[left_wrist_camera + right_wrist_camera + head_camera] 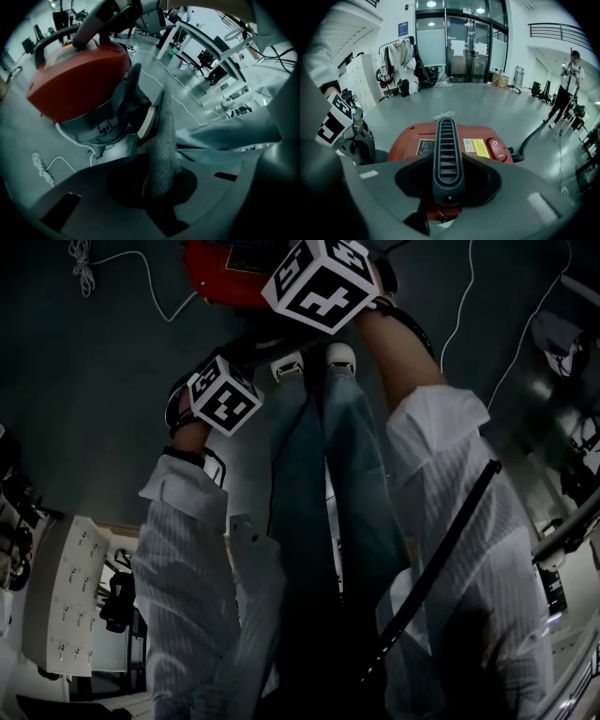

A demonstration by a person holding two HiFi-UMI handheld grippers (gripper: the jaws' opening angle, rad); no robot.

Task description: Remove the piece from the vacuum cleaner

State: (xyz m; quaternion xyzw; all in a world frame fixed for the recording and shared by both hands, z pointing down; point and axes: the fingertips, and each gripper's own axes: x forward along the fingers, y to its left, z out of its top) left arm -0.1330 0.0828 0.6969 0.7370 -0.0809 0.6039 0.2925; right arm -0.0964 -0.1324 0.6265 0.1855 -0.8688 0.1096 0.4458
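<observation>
The vacuum's red top [412,140] stands on the floor, not yet removed. The right gripper [449,180] is clamped on its handle [447,140]. The left gripper [161,140], closed and empty, points at the side clasp [146,123]. The clasp should be freed first, then the top lifted straight.

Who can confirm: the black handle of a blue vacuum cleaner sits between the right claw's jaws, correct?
Not quite. The vacuum cleaner is red, not blue, as the right gripper view shows. The rest holds: its black handle sits between the jaws of the right claw.
</observation>
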